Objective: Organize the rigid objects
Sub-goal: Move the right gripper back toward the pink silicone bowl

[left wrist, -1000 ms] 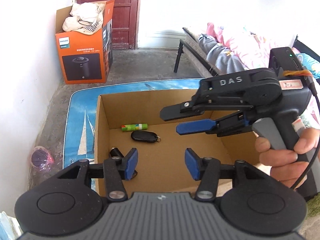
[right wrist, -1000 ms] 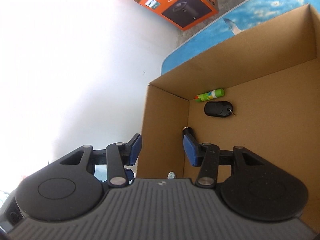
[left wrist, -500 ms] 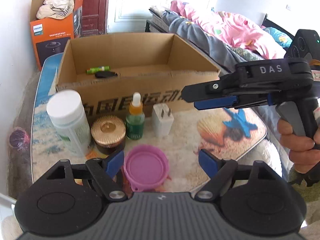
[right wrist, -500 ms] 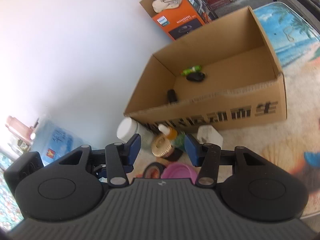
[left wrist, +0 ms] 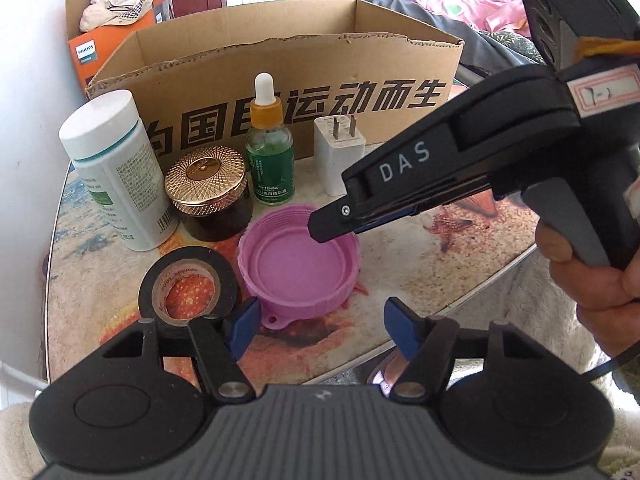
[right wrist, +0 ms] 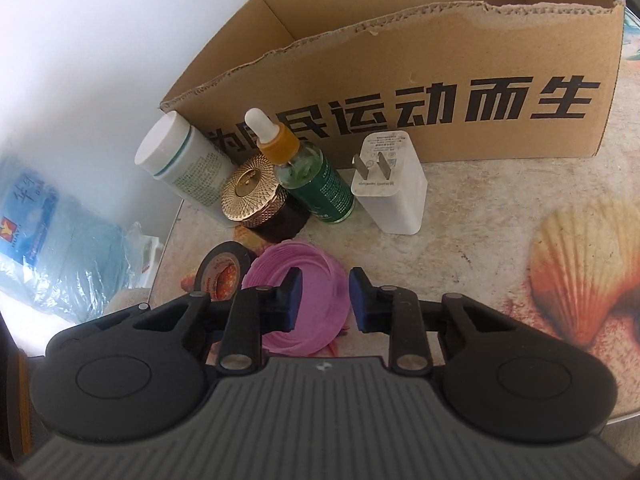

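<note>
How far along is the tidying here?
Done: can't tell, the box's inside is hidden. In hand: right fingers pinch the lid's rim. Left on the table: tape, jar, white bottle, dropper bottle, charger.

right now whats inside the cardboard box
Only the bare inner walls of the cardboard box show. Its front wall hides the floor in both views, so any contents are out of sight.
</note>
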